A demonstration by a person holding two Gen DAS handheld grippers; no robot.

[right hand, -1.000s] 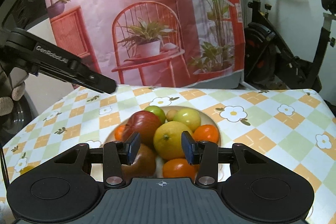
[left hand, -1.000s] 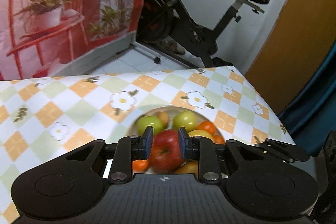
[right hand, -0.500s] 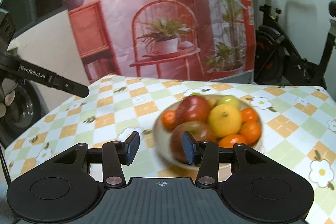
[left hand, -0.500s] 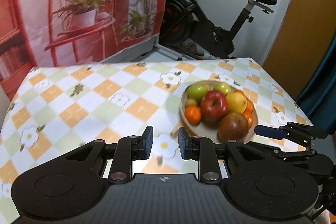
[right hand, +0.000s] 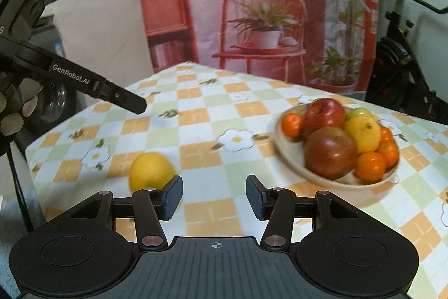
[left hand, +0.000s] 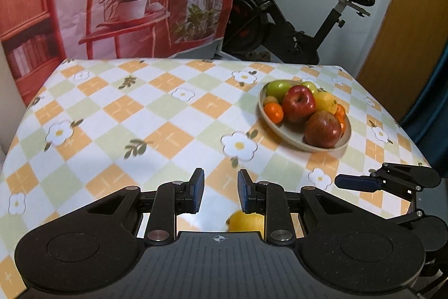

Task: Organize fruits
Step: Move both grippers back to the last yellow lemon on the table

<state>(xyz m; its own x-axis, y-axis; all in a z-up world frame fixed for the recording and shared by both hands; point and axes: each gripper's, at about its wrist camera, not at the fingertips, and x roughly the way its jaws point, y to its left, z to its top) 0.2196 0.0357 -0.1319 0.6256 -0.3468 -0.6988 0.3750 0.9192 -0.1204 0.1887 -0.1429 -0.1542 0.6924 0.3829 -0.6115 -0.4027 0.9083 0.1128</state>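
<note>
A lone round yellow lemon-like fruit (right hand: 151,169) lies on the checked flower-print table (left hand: 117,114), well apart from the shallow beige bowl (right hand: 372,184) heaped with red apples, oranges and green fruit. In the right wrist view the fruit sits at about ten o'clock from the right gripper (right hand: 214,199), just beside its left jaw, outside the gap. These jaws have just been opening and stand spread with nothing between them. The left gripper (left hand: 220,192) holds its jaws at their narrowest, pinching nothing; the fruit peeks below them at five o'clock. The right hand looks better placed for it, needing a shift leftward.
</note>
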